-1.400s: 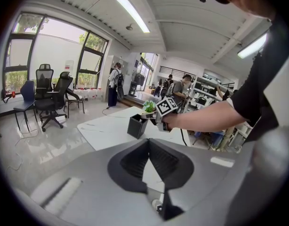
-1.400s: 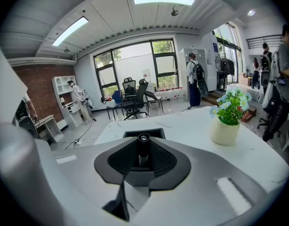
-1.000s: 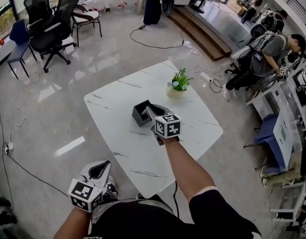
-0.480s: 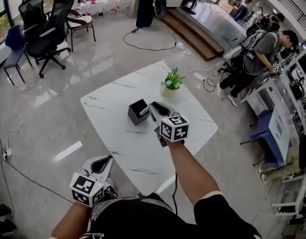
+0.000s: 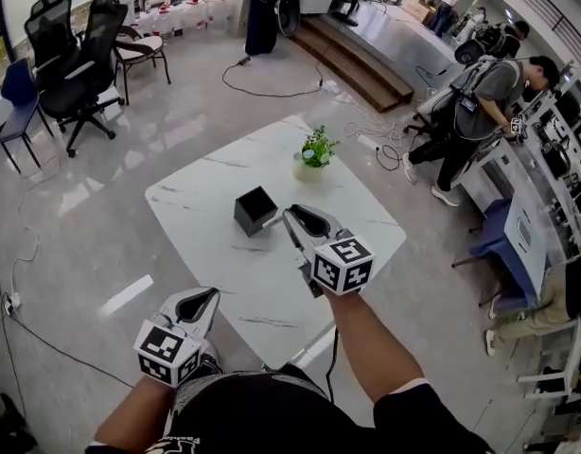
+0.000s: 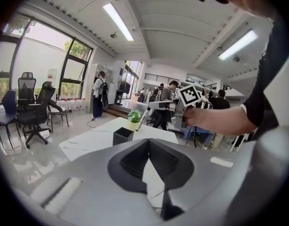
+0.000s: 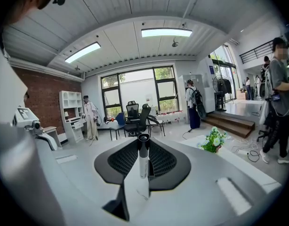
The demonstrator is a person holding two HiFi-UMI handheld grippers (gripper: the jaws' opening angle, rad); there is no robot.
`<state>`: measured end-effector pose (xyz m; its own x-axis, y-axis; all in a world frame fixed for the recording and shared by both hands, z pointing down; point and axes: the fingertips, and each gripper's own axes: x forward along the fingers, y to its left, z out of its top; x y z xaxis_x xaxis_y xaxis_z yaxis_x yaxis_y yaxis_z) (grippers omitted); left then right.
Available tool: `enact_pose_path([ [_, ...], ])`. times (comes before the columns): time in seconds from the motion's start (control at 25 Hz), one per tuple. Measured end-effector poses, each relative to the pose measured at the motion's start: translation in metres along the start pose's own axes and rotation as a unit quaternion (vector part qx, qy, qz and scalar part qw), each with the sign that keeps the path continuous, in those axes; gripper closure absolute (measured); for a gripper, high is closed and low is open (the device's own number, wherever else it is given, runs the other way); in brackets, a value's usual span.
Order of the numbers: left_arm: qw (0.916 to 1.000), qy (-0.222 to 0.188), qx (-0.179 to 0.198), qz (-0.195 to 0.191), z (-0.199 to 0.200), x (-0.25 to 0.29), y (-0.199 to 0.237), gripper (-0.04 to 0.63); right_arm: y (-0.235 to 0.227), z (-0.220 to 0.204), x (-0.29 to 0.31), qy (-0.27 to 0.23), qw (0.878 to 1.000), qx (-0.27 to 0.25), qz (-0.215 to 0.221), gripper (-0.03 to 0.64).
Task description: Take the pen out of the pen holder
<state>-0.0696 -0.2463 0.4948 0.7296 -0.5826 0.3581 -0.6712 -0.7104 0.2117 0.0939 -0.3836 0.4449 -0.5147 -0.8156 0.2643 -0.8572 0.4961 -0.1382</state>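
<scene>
- My right gripper [image 5: 292,218] has its fingers clamped on the pen [image 7: 143,160]. The pen lies along the line of the fingers, so it can't swing.
- The pen is clear of the pen holder [image 5: 255,210], hanging in the air just beside and above it, over the bench [image 5: 205,197]. I judge the lift-out done.
- The pen holder stands upright near the bench's middle, apart from the potted plant [image 5: 316,149], so nothing crowds the pull.
- My left gripper [image 5: 207,297] hangs low by my lap, off the bench, fingers closed on nothing. One hand is enough here.
</scene>
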Motion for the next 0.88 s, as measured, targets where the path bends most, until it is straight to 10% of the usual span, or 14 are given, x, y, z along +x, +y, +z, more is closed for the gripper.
enact_pose_path([
  [0.88, 0.9985, -0.013, 0.029, -0.044, 0.031, 0.025, -0.027, 0.538, 0.037, -0.011, -0.102, -0.032, 0.999, 0.022, -0.010, 0.549],
])
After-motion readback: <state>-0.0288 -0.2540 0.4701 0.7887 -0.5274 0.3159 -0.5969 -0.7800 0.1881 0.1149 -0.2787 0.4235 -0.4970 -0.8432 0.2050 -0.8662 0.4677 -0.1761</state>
